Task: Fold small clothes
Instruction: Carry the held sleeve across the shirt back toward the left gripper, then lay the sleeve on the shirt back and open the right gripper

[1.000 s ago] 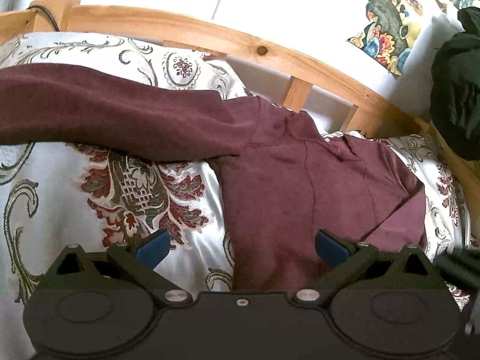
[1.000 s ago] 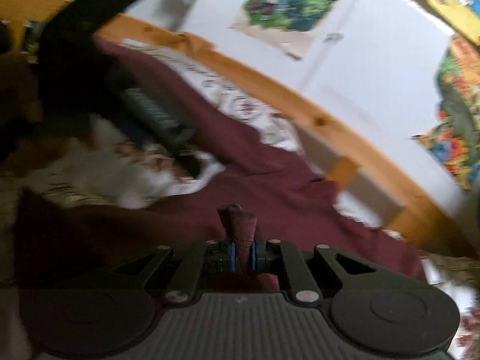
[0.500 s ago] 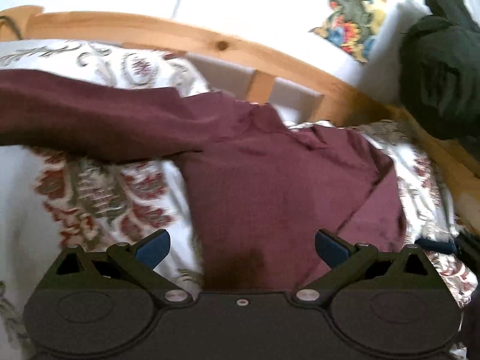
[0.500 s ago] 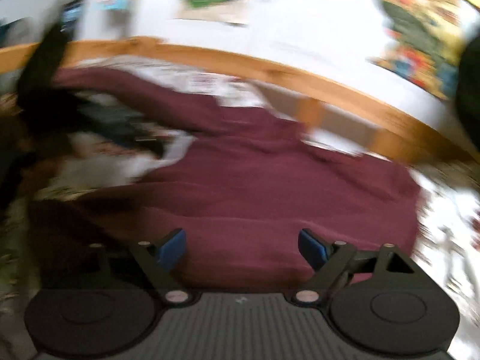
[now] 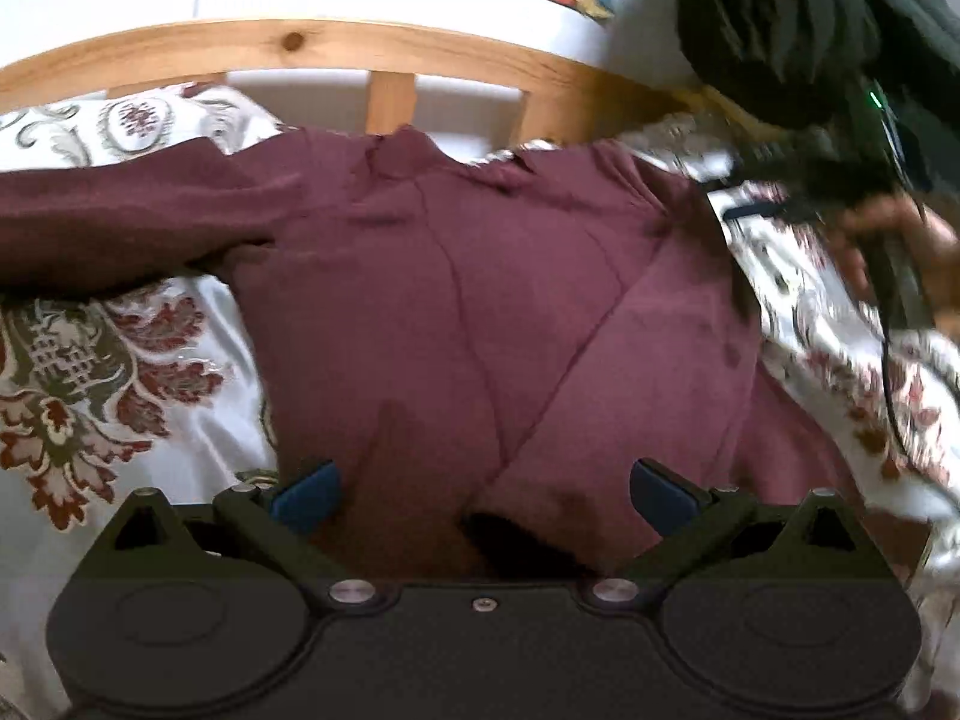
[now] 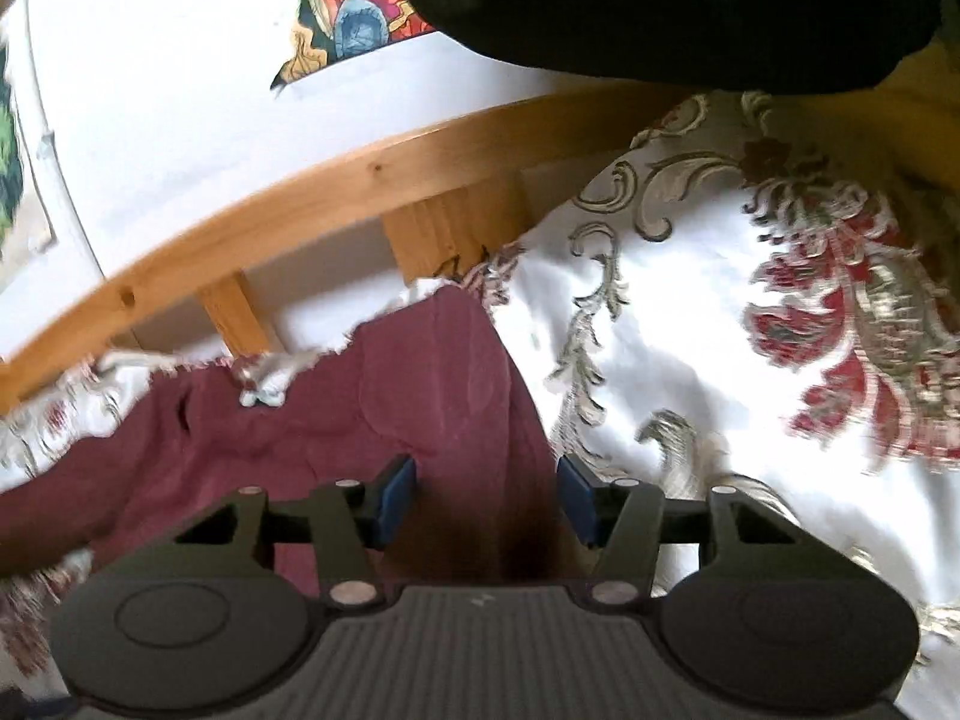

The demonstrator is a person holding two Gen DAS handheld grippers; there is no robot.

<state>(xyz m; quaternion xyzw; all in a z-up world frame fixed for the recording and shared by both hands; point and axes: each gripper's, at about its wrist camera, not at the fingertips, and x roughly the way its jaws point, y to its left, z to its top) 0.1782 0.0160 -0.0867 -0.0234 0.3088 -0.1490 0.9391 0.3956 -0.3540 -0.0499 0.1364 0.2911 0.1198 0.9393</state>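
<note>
Soft maroon knit long-sleeved top [image 5: 480, 300] lay limp on patterned bedspread [image 5: 90, 372] near wooden headboard [image 5: 288, 45]. Left gripper [image 5: 483, 495] jaws apart, empty. Right gripper [image 6: 486, 498] jaws closing around side edge, pads not yet pressing. Best grip: hem corners.

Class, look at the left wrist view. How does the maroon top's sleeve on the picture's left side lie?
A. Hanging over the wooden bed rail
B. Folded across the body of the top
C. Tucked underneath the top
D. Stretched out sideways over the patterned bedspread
D: the maroon top has its sleeve stretched out to the left across the patterned bedspread, below the wooden bed rail, not folded in.
</note>
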